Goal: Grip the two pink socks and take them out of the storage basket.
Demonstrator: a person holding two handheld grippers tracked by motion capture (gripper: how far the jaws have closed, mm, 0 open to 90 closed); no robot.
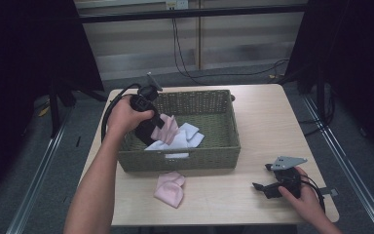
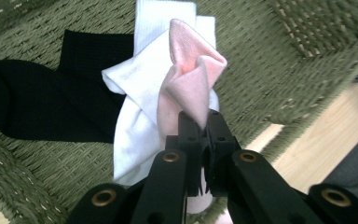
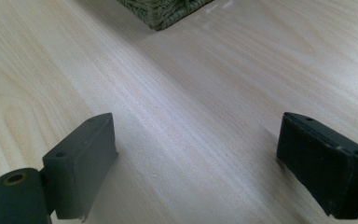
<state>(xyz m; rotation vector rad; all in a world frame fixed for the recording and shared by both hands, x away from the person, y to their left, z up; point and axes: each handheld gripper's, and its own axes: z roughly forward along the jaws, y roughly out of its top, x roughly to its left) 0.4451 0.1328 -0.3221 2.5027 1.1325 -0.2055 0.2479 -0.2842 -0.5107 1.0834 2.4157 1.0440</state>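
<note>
Inside basket (image 1: 226, 127), left tongs (image 2: 204, 122) around pink sock (image 2: 192, 79).

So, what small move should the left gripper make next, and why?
Probably lift a little. The left gripper is shut on the folded pink sock inside the woven green basket, above the white socks and black sock. A matching pink sock lies on the wooden table outside.

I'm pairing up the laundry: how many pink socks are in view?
2. One pink sock is pinched in the left gripper over the basket; the other lies on the table in front. More may be hidden.
</note>
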